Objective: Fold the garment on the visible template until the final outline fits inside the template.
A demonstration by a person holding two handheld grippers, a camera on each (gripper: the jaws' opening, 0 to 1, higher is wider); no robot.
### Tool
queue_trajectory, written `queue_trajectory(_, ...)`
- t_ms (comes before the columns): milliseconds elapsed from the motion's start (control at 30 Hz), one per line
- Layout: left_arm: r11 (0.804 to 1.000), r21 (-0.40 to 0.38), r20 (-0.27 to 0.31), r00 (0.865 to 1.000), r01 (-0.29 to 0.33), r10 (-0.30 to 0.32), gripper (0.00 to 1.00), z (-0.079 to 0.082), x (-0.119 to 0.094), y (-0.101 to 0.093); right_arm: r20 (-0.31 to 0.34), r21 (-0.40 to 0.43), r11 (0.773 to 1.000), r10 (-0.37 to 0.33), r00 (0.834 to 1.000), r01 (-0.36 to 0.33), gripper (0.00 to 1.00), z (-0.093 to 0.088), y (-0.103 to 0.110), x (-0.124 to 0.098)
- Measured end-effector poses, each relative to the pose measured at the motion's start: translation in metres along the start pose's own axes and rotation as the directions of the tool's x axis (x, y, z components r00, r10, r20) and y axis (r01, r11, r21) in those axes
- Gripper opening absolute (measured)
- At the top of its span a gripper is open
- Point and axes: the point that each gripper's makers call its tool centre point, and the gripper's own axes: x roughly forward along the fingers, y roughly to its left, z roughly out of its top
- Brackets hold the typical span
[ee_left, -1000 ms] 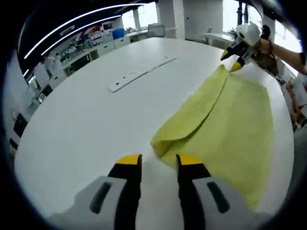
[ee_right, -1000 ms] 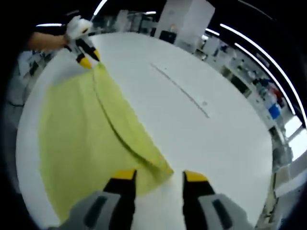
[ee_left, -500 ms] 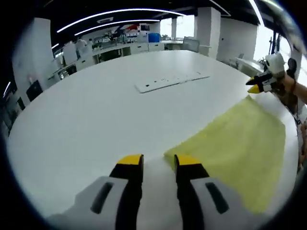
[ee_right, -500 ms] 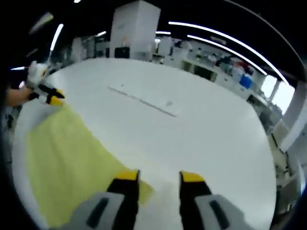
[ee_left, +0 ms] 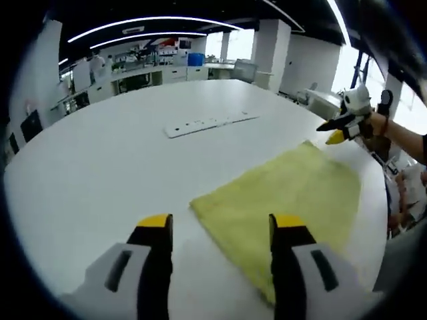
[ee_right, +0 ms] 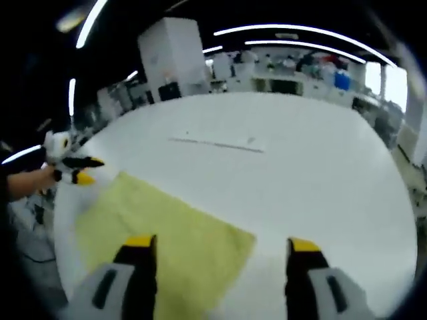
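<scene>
While the yellow garment (ee_left: 287,200) lies flat near the white table (ee_left: 100,167) edge, the left gripper (ee_left: 221,230) and right gripper (ee_right: 223,250) hover over its corners, jaws spread wide and empty (a white strip (ee_left: 210,123) sits mid-table).

Support surface: we see a large round white table (ee_left: 87,173).
Item ahead of our left jaws: a yellow cloth (ee_left: 280,200) lies flat, one corner between them.
Item beyond the jaws: a flat white strip (ee_left: 210,123) rests farther out.

left claw (ee_left: 219,230) jaws spread wide; right claw (ee_right: 222,250) likewise, both empty
</scene>
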Motion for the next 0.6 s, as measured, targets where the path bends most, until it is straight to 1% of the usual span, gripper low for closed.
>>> queue_trajectory(67, 1.000, 0.007, 0.003, 1.000, 0.016, -0.017, 0.60, -0.002, -0.006, -0.007, 0.001, -0.012, 1.000, 0.015, 1.000, -0.015, 0.84, -0.002, 0.008, -0.007)
queue_trajectory(167, 0.999, 0.015, 0.007, 0.999, 0.038, -0.038, 0.65, -0.006, -0.015, -0.014, 0.001, -0.025, 0.999, 0.037, 0.999, -0.036, 0.93, -0.003, 0.014, -0.013)
queue_trajectory(200, 0.999, 0.017, 0.008, 0.999, 0.042, -0.043, 0.66, -0.008, -0.018, -0.016, 0.003, -0.034, 0.998, 0.047, 0.999, -0.047, 0.95, -0.006, 0.020, -0.018)
queue_trajectory(267, 0.998, 0.028, 0.012, 0.998, 0.063, -0.063, 0.67, -0.010, -0.027, -0.029, -0.005, -0.047, 0.997, 0.055, 0.998, -0.055, 0.98, -0.010, 0.027, -0.025)
queue_trajectory(300, 0.997, 0.036, 0.012, 0.997, 0.072, -0.072, 0.69, -0.012, -0.030, -0.032, -0.006, -0.054, 0.997, 0.059, 0.998, -0.059, 0.99, -0.012, 0.031, -0.028)
queue_trajectory(367, 0.995, 0.055, 0.005, 0.996, 0.087, -0.087, 0.70, -0.018, -0.036, -0.038, -0.018, -0.078, 0.994, 0.074, 0.997, -0.076, 0.99, -0.018, 0.042, -0.036)
queue_trajectory(467, 0.993, 0.077, -0.002, 0.996, 0.092, -0.092, 0.70, -0.028, -0.045, -0.049, -0.050, -0.108, 0.990, 0.089, 0.995, -0.094, 0.99, -0.030, 0.048, -0.042)
queue_trajectory(533, 0.991, 0.081, 0.001, 0.995, 0.103, -0.103, 0.71, -0.033, -0.049, -0.056, -0.057, -0.120, 0.988, 0.095, 0.994, -0.101, 0.99, -0.036, 0.053, -0.045)
queue_trajectory(600, 0.990, 0.088, 0.002, 0.994, 0.107, -0.107, 0.70, -0.039, -0.054, -0.064, -0.069, -0.122, 0.985, 0.110, 0.991, -0.118, 0.99, -0.047, 0.064, -0.050)
